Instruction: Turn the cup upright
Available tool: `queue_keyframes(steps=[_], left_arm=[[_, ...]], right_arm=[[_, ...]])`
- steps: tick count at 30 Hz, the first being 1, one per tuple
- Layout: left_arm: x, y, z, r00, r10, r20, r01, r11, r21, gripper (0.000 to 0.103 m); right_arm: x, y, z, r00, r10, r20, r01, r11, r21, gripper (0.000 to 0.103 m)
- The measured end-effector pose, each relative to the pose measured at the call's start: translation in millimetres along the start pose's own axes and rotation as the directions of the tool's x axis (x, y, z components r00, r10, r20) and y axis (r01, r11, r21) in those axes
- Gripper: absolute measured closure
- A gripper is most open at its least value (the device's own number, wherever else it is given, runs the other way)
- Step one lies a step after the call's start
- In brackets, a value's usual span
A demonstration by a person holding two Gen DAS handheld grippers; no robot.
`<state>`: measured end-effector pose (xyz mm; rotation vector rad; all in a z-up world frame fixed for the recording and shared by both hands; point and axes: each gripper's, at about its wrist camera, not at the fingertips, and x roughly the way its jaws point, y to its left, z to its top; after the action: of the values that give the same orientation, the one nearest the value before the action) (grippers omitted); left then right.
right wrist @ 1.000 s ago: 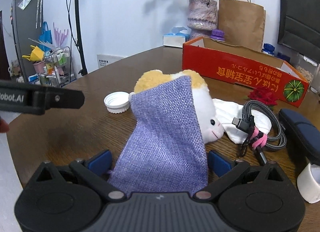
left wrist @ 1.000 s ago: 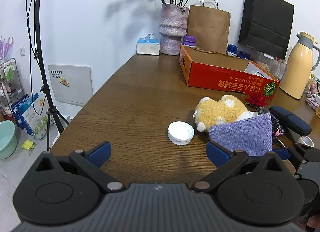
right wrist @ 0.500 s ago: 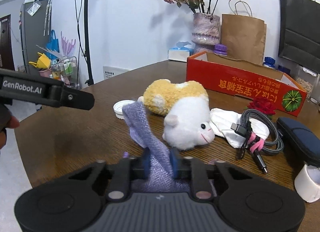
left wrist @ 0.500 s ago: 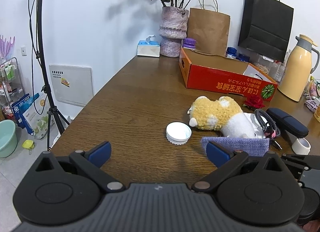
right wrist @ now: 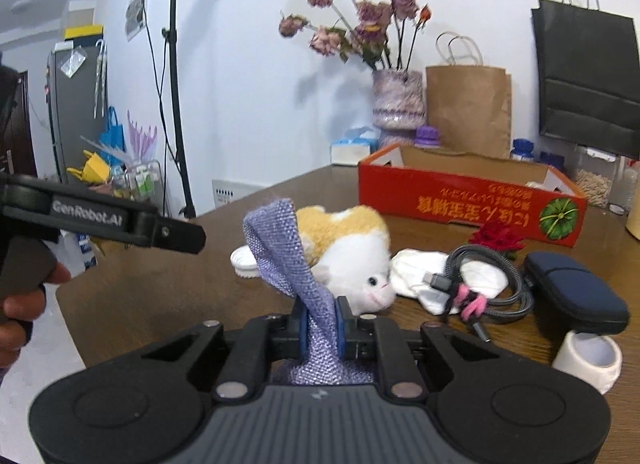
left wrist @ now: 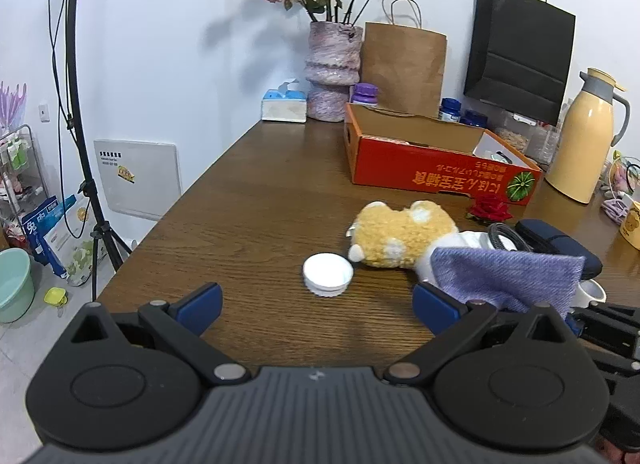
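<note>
Two grippers work over the wooden counter (left wrist: 256, 200). The right gripper (right wrist: 322, 324) has its blue pads pressed together on a purple cloth pouch (right wrist: 288, 248), which rises from the pads and leans up and to the left, its top edge frayed. The left gripper (left wrist: 316, 300) stands wide apart with nothing between its pads; in the right wrist view it reaches in from the left edge, a hand (right wrist: 20, 304) on its grip.

Just right of the right gripper, low on the counter, lies the white cup (right wrist: 588, 360). It rests on its side, long axis level, mouth turned toward the camera and a little to the left. Its lower rim is cut off behind the gripper body, and in the left wrist view only a sliver shows past the pouch.

Straight beyond the right gripper, partly hidden by the pouch, a plush toy (right wrist: 352, 248) lies on its side, face toward the gripper. A white lid (left wrist: 328, 274) sits open side up ahead of the left gripper, just beside the toy. Farther right lie a coiled cable (right wrist: 492, 284) on a white cloth and a dark blue case (right wrist: 576, 296).

Beyond them stands a red cardboard box (left wrist: 436, 168); little of its inside shows. Farthest off, a vase (left wrist: 332, 68) holds dried roses.
</note>
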<state>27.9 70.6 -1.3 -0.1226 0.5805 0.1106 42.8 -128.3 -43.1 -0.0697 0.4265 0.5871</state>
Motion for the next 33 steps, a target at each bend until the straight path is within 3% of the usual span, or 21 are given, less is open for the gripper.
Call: queue_keyframes(steps=[17, 33], left_arm=[[8, -55, 10, 0.999, -0.039, -0.014, 0.039, 0.998, 0.044, 0.000], [41, -119, 28, 0.996, -0.081, -0.041, 0.085, 0.989, 0.118, 0.000]], right_arm=[[-44, -59, 2, 0.988, -0.095, 0.119, 0.084, 0.992, 0.092, 0.090], [-56, -115, 8, 0.971, -0.162, 0.175, 0.138, 0.980, 0.144, 0.090]])
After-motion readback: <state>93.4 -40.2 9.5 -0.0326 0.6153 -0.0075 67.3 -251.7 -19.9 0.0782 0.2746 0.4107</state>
